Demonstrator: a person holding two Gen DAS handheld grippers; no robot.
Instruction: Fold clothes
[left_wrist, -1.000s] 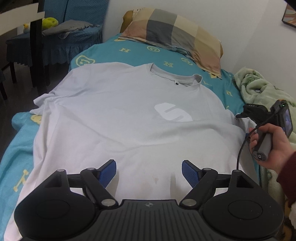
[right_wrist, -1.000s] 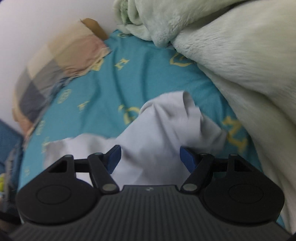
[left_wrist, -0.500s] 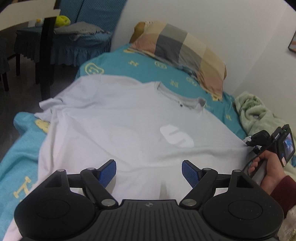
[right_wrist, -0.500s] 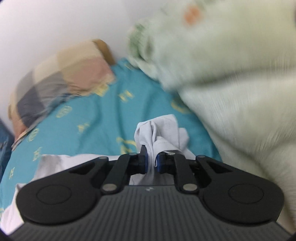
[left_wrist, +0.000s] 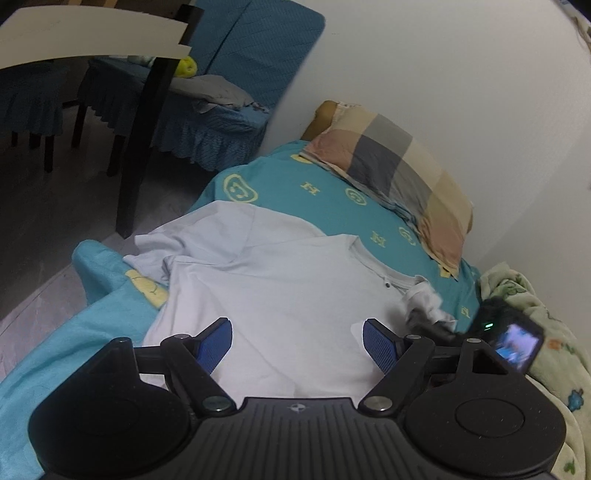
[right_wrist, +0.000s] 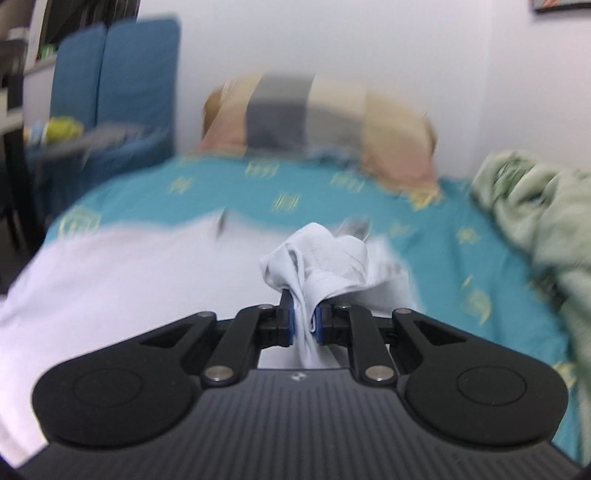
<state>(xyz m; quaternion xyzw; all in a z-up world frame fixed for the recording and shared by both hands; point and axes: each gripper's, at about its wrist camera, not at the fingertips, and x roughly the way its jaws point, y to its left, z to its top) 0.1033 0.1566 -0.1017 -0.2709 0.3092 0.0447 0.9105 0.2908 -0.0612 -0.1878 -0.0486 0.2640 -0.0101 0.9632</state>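
Note:
A pale lilac T-shirt lies spread on the teal bed sheet, collar toward the pillow. My left gripper hovers open over the shirt's lower body, nothing between its blue pads. My right gripper is shut on a bunched sleeve of the T-shirt, lifted above the cloth. In the left wrist view that bunched sleeve shows near the collar, with the right gripper's body behind it. The right wrist view is motion-blurred.
A checked pillow lies against the white wall at the bed's head. A pale green fleece blanket is heaped along the right side. Left of the bed are a dark table leg and blue-covered chairs.
My right gripper closed on the right sleeve and carried it up and leftward over the shirt toward the collar. The left gripper stayed open and swung its view to the left.

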